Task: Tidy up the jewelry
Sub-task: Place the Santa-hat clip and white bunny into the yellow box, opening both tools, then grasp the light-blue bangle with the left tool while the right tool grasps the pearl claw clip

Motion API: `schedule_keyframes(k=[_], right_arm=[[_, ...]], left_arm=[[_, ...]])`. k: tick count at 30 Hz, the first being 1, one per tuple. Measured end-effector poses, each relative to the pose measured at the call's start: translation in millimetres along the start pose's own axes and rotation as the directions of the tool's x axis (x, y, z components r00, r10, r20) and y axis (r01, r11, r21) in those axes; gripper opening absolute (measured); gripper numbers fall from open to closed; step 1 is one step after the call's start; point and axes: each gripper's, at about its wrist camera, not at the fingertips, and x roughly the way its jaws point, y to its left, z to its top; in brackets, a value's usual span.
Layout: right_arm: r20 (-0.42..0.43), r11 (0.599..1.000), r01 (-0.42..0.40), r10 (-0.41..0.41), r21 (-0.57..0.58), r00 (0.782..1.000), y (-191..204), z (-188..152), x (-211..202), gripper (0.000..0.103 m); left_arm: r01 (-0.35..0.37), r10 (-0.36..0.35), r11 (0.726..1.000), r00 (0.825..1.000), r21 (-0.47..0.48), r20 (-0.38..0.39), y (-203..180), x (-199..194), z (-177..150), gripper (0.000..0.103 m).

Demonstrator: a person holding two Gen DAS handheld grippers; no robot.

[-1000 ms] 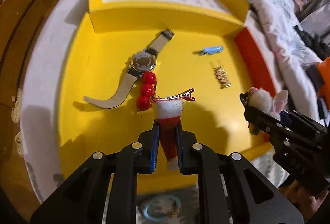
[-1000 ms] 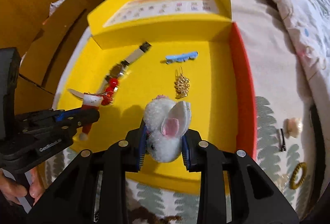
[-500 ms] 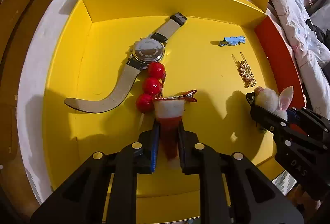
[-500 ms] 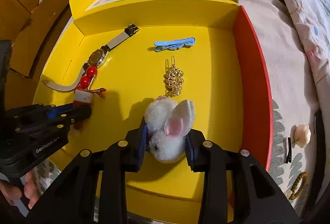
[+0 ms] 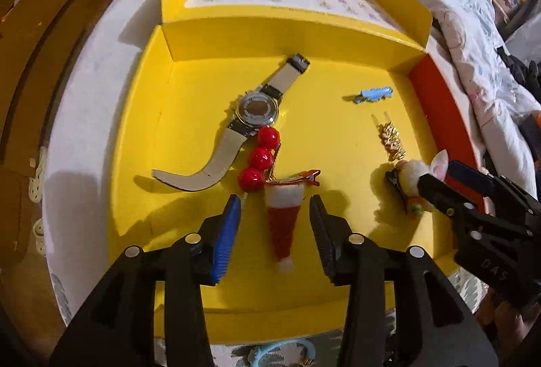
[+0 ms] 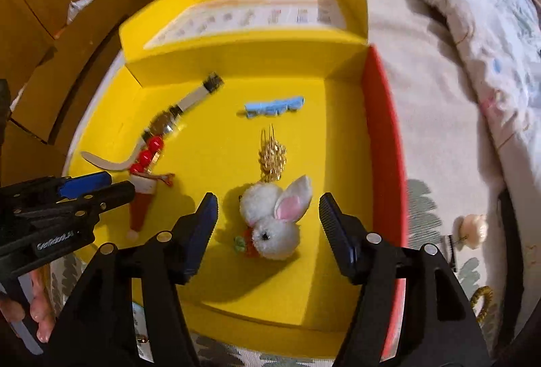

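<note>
Now both clips are seen lying free on the floor of the yellow tray (image 5: pixel 189 89). The left gripper (image 5: pixel 275 208) is spread wide around the Santa-hat clip (image 5: pixel 283 214), and the right gripper (image 6: pixel 268 214) is spread wide around the white rabbit clip (image 6: pixel 274 221); nothing is grasped. It is judged that each gripper should be lifted straight up, so that no finger drags a clip. The hat is red with a white brim, just beside three red beads (image 5: pixel 258 159).

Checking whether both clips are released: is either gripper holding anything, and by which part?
Nothing is held. The left gripper stands open around the Santa hat clip; the right gripper stands open around the bunny clip.
</note>
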Motion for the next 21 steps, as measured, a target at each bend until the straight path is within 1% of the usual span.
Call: schedule_keyframes(k=[1, 3, 5, 7, 9, 11, 12, 14, 16, 18, 21], right_arm=[[0.017, 1.000, -0.005, 0.005, 0.001, 1.000, 0.3, -0.2, -6.4, 0.065], [0.071, 1.000, -0.030, 0.029, 0.007, 0.997, -2.0, -4.4, -34.5, 0.065], [0.119, 0.998, -0.058, 0.057, 0.008, 0.991, -4.2, -12.9, -62.3, 0.065], [0.156, 0.996, -0.088, 0.087, 0.003, 0.984, -6.7, -24.5, -88.1, 0.065], [0.190, 0.993, -0.118, 0.114, 0.007, 0.975, -13.1, -45.3, -114.2, 0.065], [0.205, 0.990, -0.137, 0.131, 0.017, 0.970, -21.0, -66.2, -131.3, 0.065], [0.206, 0.990, -0.141, 0.132, 0.027, 0.970, -28.6, -79.8, -137.1, 0.065], [0.187, 0.992, -0.110, 0.098, 0.059, 0.977, -43.0, -102.0, -141.9, 0.065], [0.159, 0.993, -0.087, 0.073, 0.083, 0.985, -56.5, -122.9, -142.8, 0.065], [0.113, 0.991, -0.071, 0.058, 0.114, 0.992, -67.2, -139.6, -137.1, 0.065], [0.064, 0.987, -0.061, 0.052, 0.148, 0.997, -78.1, -157.8, -126.7, 0.065]], left_arm=[[0.001, -0.001, 1.000, 1.000, -0.001, 0.015, 1.0, -7.0, -1.1, 0.043], [-0.009, 0.009, 1.000, 0.999, -0.005, 0.050, 5.5, -25.3, -7.7, 0.045], [-0.007, 0.008, 1.000, 0.996, -0.007, 0.087, 7.7, -39.9, -18.5, 0.053], [-0.005, 0.006, 1.000, 0.992, -0.004, 0.123, 10.0, -59.4, -33.3, 0.055], [-0.024, 0.024, 1.000, 0.989, 0.005, 0.144, 10.8, -73.1, -49.4, 0.056], [-0.049, 0.048, 0.999, 0.985, 0.002, 0.165, 15.2, -87.2, -70.9, 0.059], [-0.054, 0.054, 0.999, 0.983, -0.003, 0.174, 16.5, -90.8, -81.2, 0.060], [-0.058, 0.059, 0.998, 0.984, -0.009, 0.168, 18.9, -91.1, -98.0, 0.062], [-0.065, 0.067, 0.998, 0.987, -0.016, 0.146, 20.0, -86.1, -113.8, 0.062], [-0.079, 0.081, 0.997, 0.990, -0.021, 0.118, 18.8, -76.9, -129.4, 0.062], [-0.082, 0.084, 0.996, 0.993, -0.018, 0.082, 16.1, -62.4, -143.5, 0.062]])
